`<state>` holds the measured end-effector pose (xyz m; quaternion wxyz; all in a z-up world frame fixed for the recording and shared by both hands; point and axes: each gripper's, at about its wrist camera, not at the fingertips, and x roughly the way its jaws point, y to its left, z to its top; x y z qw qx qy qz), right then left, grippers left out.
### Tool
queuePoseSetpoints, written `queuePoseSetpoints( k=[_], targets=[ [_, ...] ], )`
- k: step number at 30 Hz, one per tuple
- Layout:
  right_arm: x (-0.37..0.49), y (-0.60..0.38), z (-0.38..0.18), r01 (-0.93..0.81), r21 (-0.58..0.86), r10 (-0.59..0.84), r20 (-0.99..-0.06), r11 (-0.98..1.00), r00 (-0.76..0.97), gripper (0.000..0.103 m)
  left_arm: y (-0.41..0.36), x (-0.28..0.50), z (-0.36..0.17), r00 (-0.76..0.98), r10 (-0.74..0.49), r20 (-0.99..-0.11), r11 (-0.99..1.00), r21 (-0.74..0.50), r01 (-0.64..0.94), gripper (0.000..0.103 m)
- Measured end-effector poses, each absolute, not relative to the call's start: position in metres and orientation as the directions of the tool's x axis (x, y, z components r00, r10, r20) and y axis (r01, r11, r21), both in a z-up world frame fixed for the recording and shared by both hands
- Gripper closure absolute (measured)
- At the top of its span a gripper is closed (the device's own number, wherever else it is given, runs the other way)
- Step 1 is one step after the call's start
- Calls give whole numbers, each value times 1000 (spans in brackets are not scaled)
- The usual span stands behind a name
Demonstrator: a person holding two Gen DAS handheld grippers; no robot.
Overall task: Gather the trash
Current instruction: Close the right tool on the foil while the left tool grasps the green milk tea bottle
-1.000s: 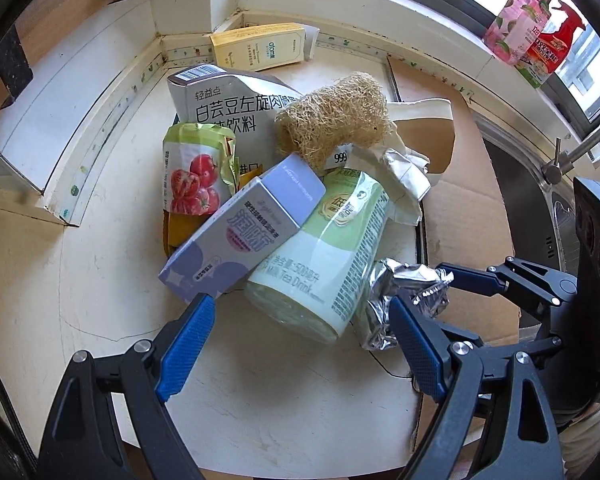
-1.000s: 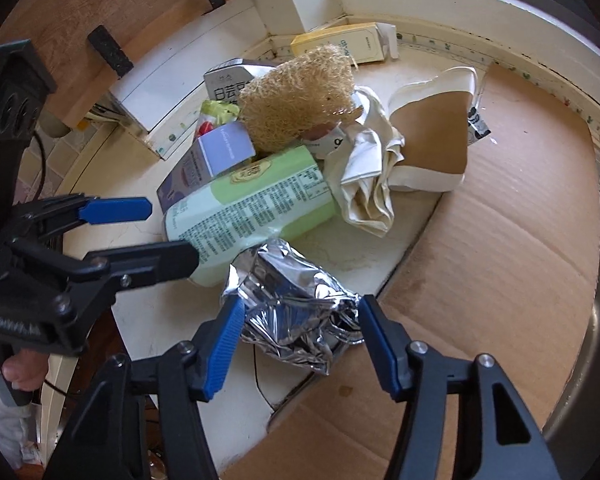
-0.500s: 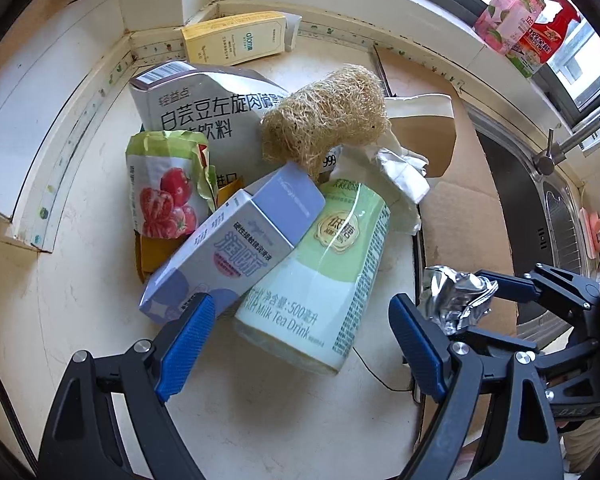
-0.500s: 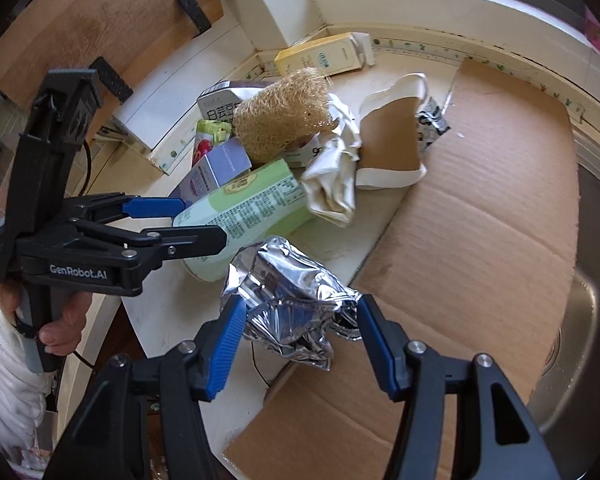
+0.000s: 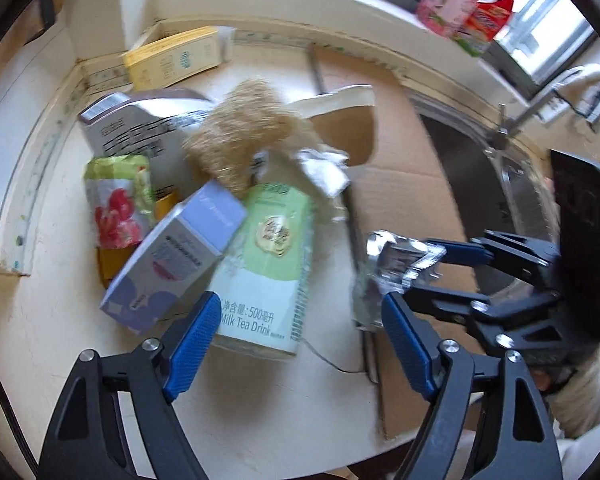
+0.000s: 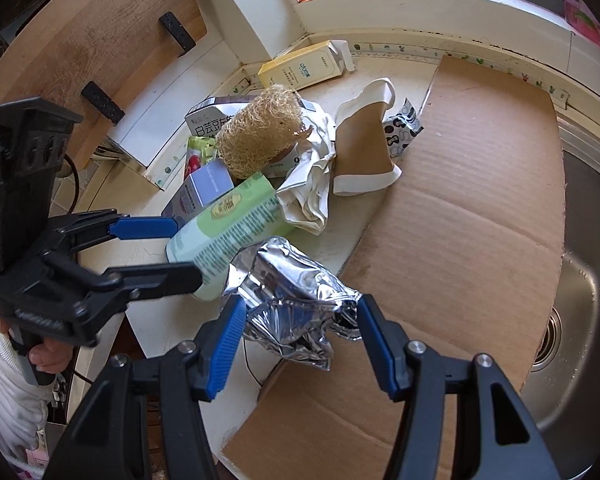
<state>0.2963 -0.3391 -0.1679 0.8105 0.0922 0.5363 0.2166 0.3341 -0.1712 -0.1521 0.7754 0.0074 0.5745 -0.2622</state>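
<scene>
A big brown cardboard sheet [image 6: 472, 208] lies on the counter by the sink [image 6: 580, 300]. Next to it sits my trash pile with the green milk tea carton [image 5: 268, 264]. My right gripper [image 6: 300, 332] pinches the shiny foil wrapper [image 6: 296, 300] above the cardboard's edge. My left gripper [image 5: 296, 340] is spread around the carton's end, its jaws just closing a little, not pressing it.

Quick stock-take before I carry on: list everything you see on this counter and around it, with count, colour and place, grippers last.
foil wrapper: one, silver, clamped in the right gripper
milk tea carton: one, green, lying between the left gripper's open jaws
purple box: one, leaning on the carton
tomato packet: one, green-red, left of pile
loofah: one, tan, atop pile
yellow box: one, back corner
cardboard sheet: one, brown, beside sink
sink: one, steel, right
left gripper: blue pads, jaws just closing on the carton, not pressing
right gripper: blue pads, gripping foil
</scene>
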Motion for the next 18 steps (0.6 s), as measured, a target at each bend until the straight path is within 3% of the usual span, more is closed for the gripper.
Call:
queuePoseSetpoints(
  k=[8, 9, 11, 15, 18],
  targets=[
    [298, -340, -169, -243, 364, 430, -837, 899, 339, 45, -193, 339, -163, 189, -294, -937, 869, -180, 461, 23],
    [298, -340, -169, -241, 362, 427, -838, 901, 339, 47, -195, 341, -168, 182, -275, -944, 872, -165, 461, 23],
    [298, -340, -171, -238, 359, 422, -845, 903, 328, 81, -200, 343, -176, 185, -225, -957, 881, -119, 458, 23],
    [298, -344, -176, -222, 401, 454, -836, 889, 309, 83, -200, 351, -188, 160, -206, -965, 893, -119, 434, 38],
    [298, -342, -176, -226, 388, 444, -840, 893, 313, 84, -196, 351, -188, 167, -211, -963, 900, -124, 418, 39]
  ],
)
